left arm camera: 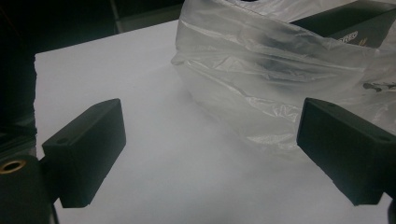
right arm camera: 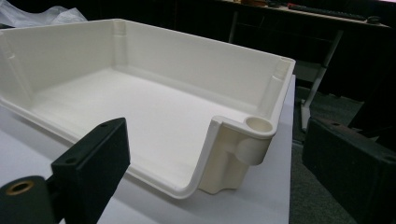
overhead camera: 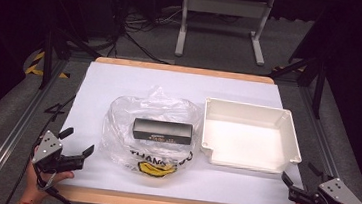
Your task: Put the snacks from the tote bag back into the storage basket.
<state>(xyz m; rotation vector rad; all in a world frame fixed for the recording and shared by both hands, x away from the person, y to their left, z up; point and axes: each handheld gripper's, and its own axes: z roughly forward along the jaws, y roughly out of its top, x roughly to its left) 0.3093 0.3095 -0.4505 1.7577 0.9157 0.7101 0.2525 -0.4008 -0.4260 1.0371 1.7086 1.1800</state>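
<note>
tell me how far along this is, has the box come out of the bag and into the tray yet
Nothing looks done yet. The black box lies in or on the clear plastic bag at mid-table, and the white tray beside it holds nothing. Nothing is in hand: the left claw and right claw are open at the near corners, touching nothing. Presumably left: free the box and set it in the tray.

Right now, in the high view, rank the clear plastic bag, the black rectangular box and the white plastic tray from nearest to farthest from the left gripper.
1. Clear plastic bag, just right of the left gripper.
2. Black rectangular box, inside the bag, mid-table.
3. White plastic tray, far right.
</note>
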